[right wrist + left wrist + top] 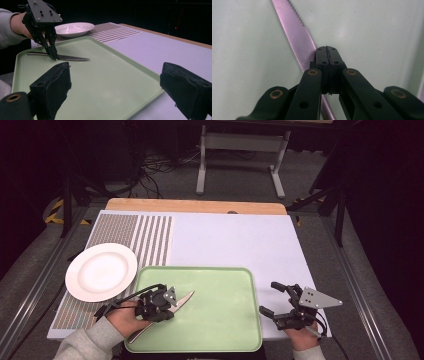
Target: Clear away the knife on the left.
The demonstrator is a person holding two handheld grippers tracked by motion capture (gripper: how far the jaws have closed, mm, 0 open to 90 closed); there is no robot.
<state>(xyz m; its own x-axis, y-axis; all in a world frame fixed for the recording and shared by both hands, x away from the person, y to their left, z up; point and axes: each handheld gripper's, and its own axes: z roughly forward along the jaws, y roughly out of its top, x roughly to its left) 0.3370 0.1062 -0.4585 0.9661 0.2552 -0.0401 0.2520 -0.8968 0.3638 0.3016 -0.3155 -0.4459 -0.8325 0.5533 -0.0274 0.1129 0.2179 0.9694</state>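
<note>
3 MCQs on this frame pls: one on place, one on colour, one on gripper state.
1. Where does the knife lie?
A. on the white plate
B. in the green tray
C. on the bare table right of the tray

2. What colour is the plate?
A. white
B. green
C. black

3. How do the right gripper jaws stand?
A. shut on the knife
B. shut on nothing
C. open, nothing between them

Key: 1 B, the knife lies flat in the tray, with the shut left gripper down at it. 2 A, the plate is plain white, left of the tray on the table. 3 C, the right gripper view shows its two pads wide apart, with the tray's edge between them.
</note>
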